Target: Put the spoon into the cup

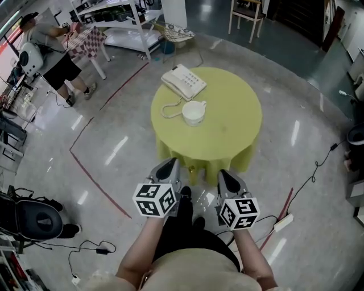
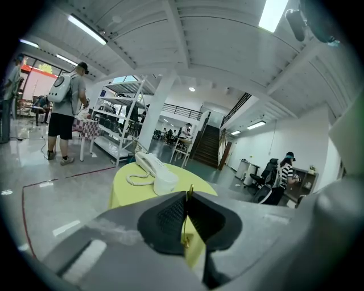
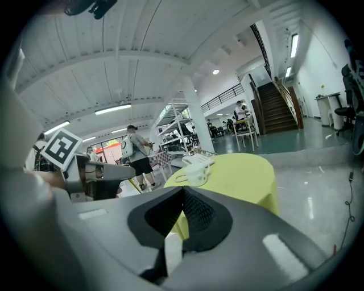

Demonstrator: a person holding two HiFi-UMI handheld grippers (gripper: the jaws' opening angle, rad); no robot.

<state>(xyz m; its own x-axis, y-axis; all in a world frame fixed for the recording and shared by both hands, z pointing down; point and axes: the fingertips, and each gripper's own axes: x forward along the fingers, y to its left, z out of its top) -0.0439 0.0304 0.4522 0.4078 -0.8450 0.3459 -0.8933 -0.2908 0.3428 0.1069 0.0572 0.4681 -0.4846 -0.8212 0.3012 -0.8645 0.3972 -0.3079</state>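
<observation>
A white cup (image 1: 194,112) stands on the round yellow-green table (image 1: 227,125), beside a white telephone (image 1: 183,81). My left gripper (image 1: 169,165) is held in front of the table's near edge. In the left gripper view its jaws (image 2: 187,196) are shut on a thin golden spoon (image 2: 189,192) that stands upright between the pads, with the cup (image 2: 165,183) ahead of it. My right gripper (image 1: 226,175) hovers alongside, also short of the table. Its jaws (image 3: 183,190) meet at the tips with nothing between them, and the cup (image 3: 196,175) lies ahead.
A person (image 1: 54,51) stands at the back left by a checked table and white shelving (image 1: 122,17). Cables and a power strip (image 1: 282,221) lie on the floor at right. A black bag (image 1: 37,219) sits at left. A wooden chair (image 1: 247,14) stands behind the table.
</observation>
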